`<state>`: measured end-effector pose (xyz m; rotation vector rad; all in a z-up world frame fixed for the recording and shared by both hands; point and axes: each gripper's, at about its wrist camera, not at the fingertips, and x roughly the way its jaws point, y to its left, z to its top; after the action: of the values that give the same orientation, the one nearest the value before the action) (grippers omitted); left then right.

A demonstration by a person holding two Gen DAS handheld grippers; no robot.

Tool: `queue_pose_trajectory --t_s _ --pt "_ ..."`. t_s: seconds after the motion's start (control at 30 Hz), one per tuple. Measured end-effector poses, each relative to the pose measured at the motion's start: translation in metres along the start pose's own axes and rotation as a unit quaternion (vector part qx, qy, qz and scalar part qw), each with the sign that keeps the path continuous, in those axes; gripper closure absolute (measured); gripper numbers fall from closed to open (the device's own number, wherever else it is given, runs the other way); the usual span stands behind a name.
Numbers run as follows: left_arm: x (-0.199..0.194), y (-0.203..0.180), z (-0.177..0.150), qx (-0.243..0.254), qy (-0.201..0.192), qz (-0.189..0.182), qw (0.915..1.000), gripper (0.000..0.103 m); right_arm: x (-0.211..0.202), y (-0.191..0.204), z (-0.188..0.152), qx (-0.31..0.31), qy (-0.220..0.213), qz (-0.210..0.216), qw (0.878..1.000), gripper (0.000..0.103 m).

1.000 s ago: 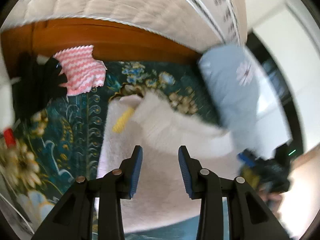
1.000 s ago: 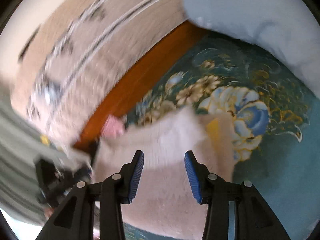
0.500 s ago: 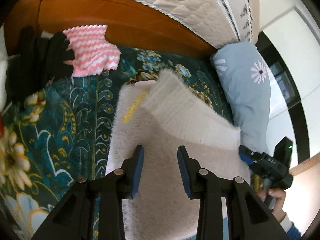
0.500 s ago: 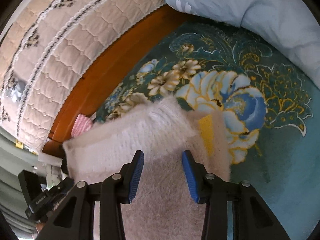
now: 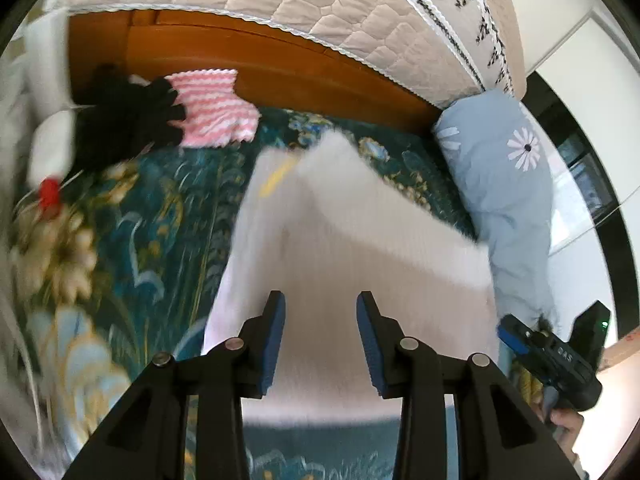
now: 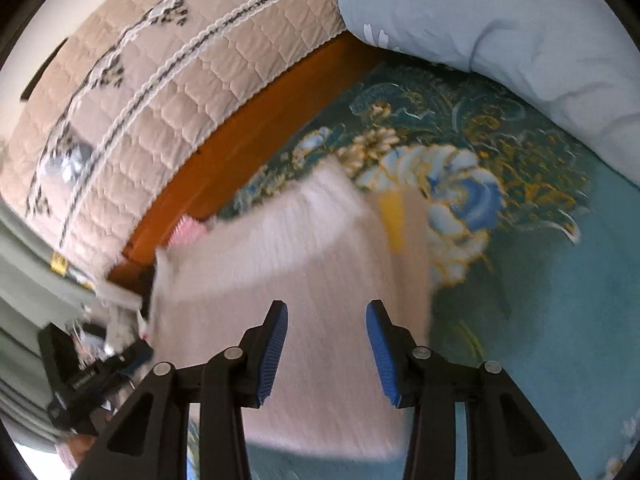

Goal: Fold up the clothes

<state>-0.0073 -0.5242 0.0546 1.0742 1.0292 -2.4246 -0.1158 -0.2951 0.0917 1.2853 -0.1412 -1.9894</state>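
Observation:
A fluffy pale pink garment (image 5: 340, 240) lies on the teal floral bedspread (image 5: 160, 200), its far part folded over toward me as a raised flap. A yellow label (image 5: 276, 176) shows beside the fold. My left gripper (image 5: 320, 300) hovers over the garment's near half; its jaws are opening slightly and hold nothing. In the right wrist view the same garment (image 6: 320, 280) and label (image 6: 392, 216) appear, with my right gripper (image 6: 327, 308) open above it and empty. Each gripper shows at the edge of the other's view: the right gripper (image 5: 552, 356) and the left gripper (image 6: 92, 372).
A pink-and-white striped cloth (image 5: 212, 112) and a black garment (image 5: 128, 120) lie at the far left by the wooden bed frame (image 5: 260, 56). A light blue daisy pillow (image 5: 500, 184) rests at the right (image 6: 500, 20). A quilted mattress (image 5: 320, 0) stands behind.
Both grippers have sunk closer over the garment, which now fills more of each view. The flap stays folded over. Neither gripper has taken hold of anything.

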Motion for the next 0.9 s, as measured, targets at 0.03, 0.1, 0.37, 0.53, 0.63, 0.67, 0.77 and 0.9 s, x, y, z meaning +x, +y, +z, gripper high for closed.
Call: queue_pose_trajectory --t_s 0.03,0.1,0.37,0.53,0.63,0.67,0.77,0.9 --pt "-0.003 -0.004 -0.01 -0.004 -0.002 0.004 1.0 0.063 -0.004 -0.002 -0.009 -0.006 0.006 -0.01 1.0 0.057" --pt "-0.007 -0.016 -0.032 -0.015 -0.005 0.012 0.9998 0.058 -0.005 -0.009 -0.026 -0.009 0.031 -0.022 0.999 0.057" --pt "0.014 -0.069 -0.108 -0.02 0.048 0.084 0.9951 0.045 -0.011 -0.012 -0.075 -0.036 0.087 -0.047 0.994 0.055" --pt "0.021 -0.08 -0.144 -0.074 0.042 0.128 0.9881 0.032 -0.02 -0.018 -0.098 -0.058 0.099 -0.064 0.991 0.05" --pt "0.025 -0.087 -0.161 -0.068 0.024 0.159 0.9846 0.03 -0.022 -0.021 -0.104 -0.065 0.101 -0.072 0.99 0.041" --pt "0.027 -0.089 -0.165 -0.059 0.018 0.169 0.9837 0.029 -0.021 -0.021 -0.105 -0.071 0.101 -0.076 0.989 0.04" --pt "0.032 -0.092 -0.164 -0.044 0.014 0.191 0.9804 0.028 -0.017 -0.019 -0.108 -0.097 0.1 -0.086 0.986 0.038" --pt "0.033 -0.093 -0.16 -0.026 -0.006 0.213 0.9766 0.021 -0.009 -0.018 -0.11 -0.114 0.09 -0.092 0.985 0.031"
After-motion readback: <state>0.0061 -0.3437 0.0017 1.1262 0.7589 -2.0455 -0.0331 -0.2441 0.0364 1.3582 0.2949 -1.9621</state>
